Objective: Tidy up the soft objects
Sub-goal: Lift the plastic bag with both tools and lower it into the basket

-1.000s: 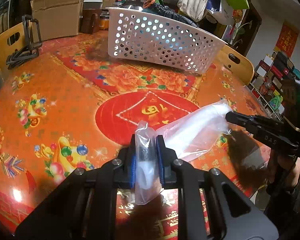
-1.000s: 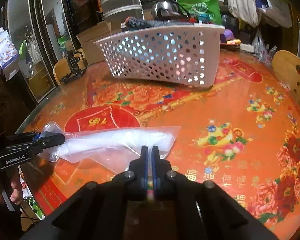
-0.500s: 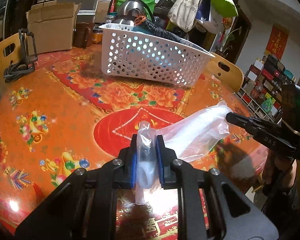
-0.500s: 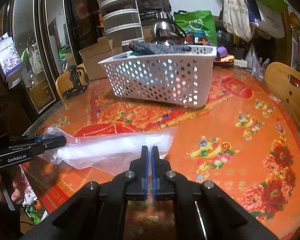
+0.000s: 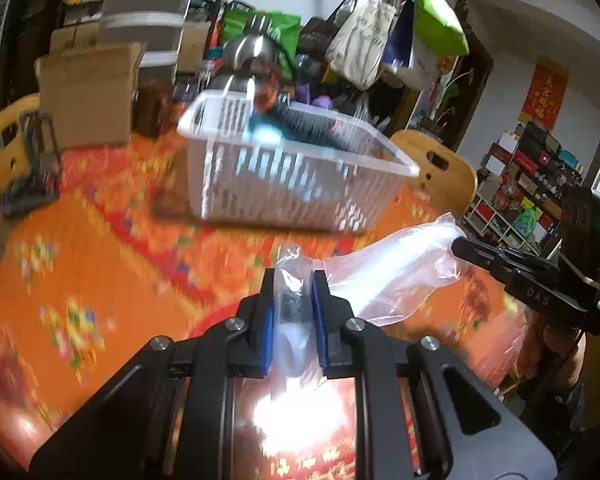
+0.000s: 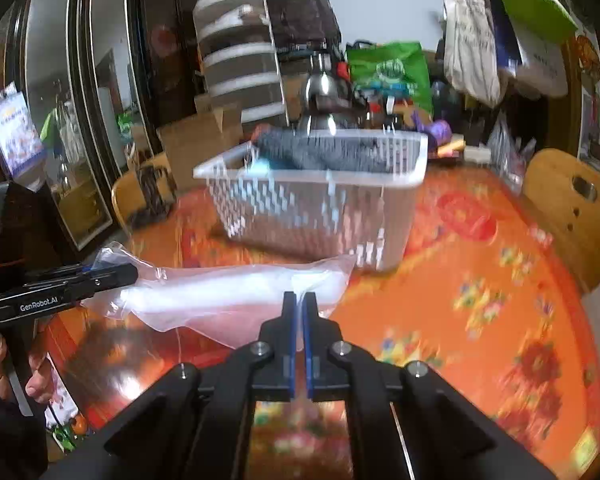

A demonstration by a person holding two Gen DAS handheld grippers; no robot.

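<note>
A clear plastic bag (image 5: 392,276) with something white inside hangs stretched between my two grippers above the orange table (image 5: 80,260). My left gripper (image 5: 293,284) is shut on one bunched end of it. My right gripper (image 6: 299,302) is shut on the thin edge of the bag (image 6: 228,292) at the other end. Each gripper shows in the other's view: the right gripper (image 5: 458,246) at the right, the left gripper (image 6: 132,273) at the left. Beyond the bag stands a white perforated basket (image 5: 292,184), (image 6: 320,208) holding a dark grey soft item (image 6: 320,150).
A cardboard box (image 5: 88,96) and a black folded object (image 5: 32,168) sit at the table's far left. Wooden chair backs (image 5: 440,172), (image 6: 568,208) ring the table. A metal kettle (image 6: 324,92), stacked drawers and hanging bags (image 5: 372,40) crowd the back. A hand (image 6: 16,376) holds the left gripper's handle.
Both grippers have risen with the bag, which has come up off the table and hangs between them. The basket's open top now shows more.
</note>
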